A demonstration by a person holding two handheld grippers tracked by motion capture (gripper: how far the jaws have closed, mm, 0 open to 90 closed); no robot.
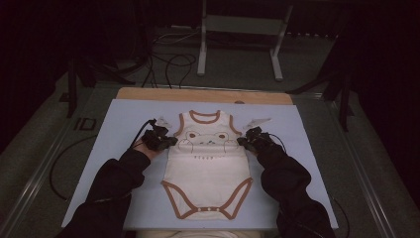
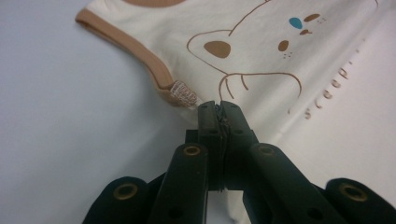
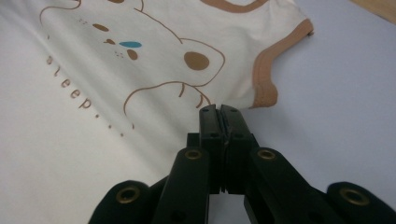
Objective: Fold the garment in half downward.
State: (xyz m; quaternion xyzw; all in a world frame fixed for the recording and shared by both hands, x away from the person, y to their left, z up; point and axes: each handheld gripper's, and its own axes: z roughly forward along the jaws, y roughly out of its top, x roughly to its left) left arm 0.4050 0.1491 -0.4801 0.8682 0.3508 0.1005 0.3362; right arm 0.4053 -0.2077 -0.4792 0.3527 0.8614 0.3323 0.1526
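We have a pale mat across the middle of the high view, with a cream bodysuit lying flat at its centre, neck toward the top of the frame. Our left gripper pinches the bodysuit's side just below the left armhole; our right gripper is clenched on the opposite side edge. We judge this the start of a fold: next, lift both sides evenly and carry them over, keeping the cloth taut.
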